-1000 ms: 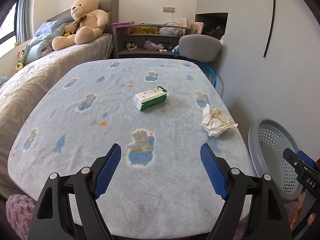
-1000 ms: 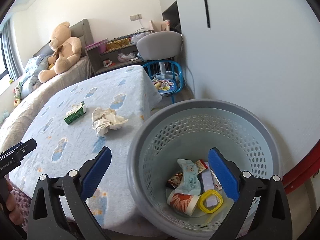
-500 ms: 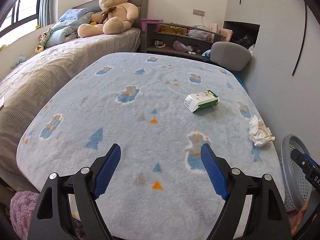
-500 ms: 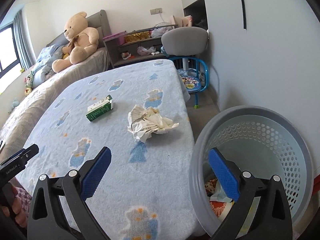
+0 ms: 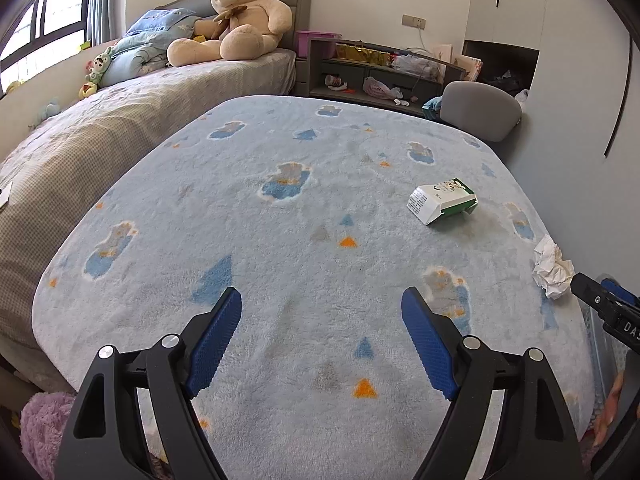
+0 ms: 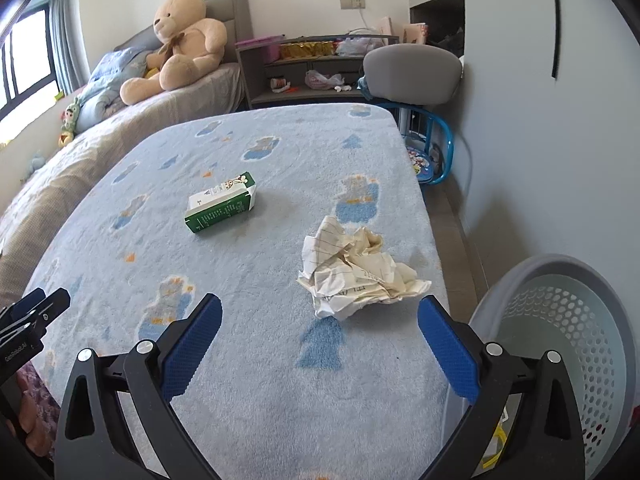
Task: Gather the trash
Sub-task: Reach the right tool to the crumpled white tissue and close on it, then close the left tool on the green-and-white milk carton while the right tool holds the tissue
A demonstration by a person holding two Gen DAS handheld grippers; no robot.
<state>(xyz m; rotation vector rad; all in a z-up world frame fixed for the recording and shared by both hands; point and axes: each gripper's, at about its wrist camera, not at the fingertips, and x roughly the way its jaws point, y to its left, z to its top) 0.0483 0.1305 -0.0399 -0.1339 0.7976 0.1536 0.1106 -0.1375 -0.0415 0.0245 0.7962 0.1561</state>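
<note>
A crumpled ball of paper (image 6: 356,276) lies on the blue blanket (image 6: 260,360), just beyond my right gripper (image 6: 320,304), which stands open over the blanket with nothing between its fingers. A green and white carton (image 6: 220,203) lies on its side farther back to the left. In the left wrist view the carton (image 5: 442,200) is at the right and the paper ball (image 5: 552,268) at the far right. My left gripper (image 5: 322,300) hangs open and empty over the near part of the blanket (image 5: 280,240). The grey perforated basket (image 6: 568,344) stands beside the bed at the right.
A second bed (image 5: 100,120) with a teddy bear (image 5: 236,12) lies to the left. A shelf unit (image 6: 304,72), a grey chair back (image 6: 412,76) and a small blue chair (image 6: 432,152) stand behind. A grey wall (image 6: 560,140) closes the right side. A purple fluffy thing (image 5: 40,428) sits low at left.
Both grippers swung left. The right one left the basket's mouth and now faces the paper ball. In the left view the carton and paper slid to the right edge.
</note>
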